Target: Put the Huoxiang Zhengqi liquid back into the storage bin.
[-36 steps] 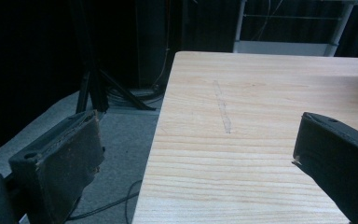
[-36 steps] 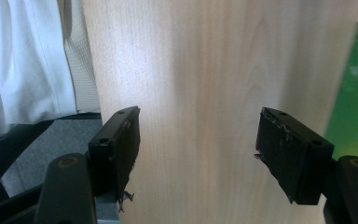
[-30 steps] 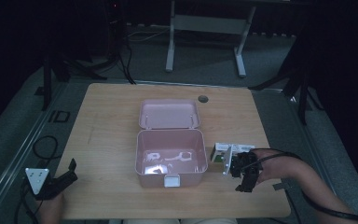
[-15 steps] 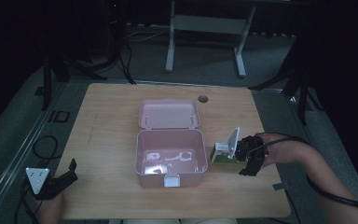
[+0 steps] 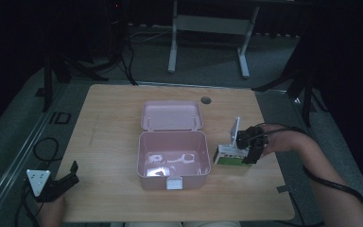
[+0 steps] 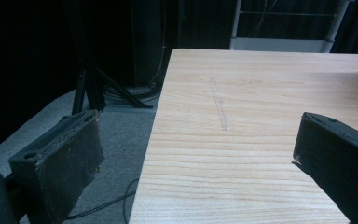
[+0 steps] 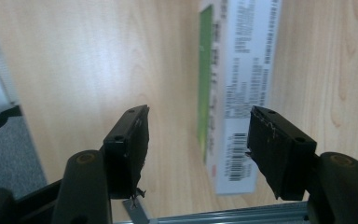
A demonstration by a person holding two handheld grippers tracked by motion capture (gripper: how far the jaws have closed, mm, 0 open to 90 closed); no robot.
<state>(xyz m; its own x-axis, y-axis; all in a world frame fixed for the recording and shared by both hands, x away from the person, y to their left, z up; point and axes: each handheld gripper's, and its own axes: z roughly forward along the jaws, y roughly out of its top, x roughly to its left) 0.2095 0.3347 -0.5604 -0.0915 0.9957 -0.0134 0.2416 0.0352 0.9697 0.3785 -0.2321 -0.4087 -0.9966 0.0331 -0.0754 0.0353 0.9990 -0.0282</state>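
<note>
An open pink box (image 5: 172,178) stands mid-table, its lid (image 5: 171,115) folded back; small white pieces (image 5: 170,158) lie inside. Just right of it a green-and-white carton (image 5: 227,156) lies flat on the wood. My right gripper (image 5: 251,149) hovers over the carton's right end, turned on its side. In the right gripper view the jaws of the right gripper (image 7: 198,140) stand open, and the carton (image 7: 242,84) with its barcode runs away between them, nearer the right jaw. My left gripper (image 5: 72,174) rests open at the table's near-left corner, and its view shows the left gripper (image 6: 196,154) over bare wood.
The wooden table (image 5: 108,123) has a round cable hole (image 5: 205,100) at its far edge. Cables (image 5: 42,146) lie on the grey floor at the left. A white desk frame (image 5: 208,23) stands behind. The table's left edge (image 6: 151,140) runs between my left jaws.
The right hand has moved away from the near edge toward the carton and rolled over, so its grey plate now stands upright. The left gripper has not moved.
</note>
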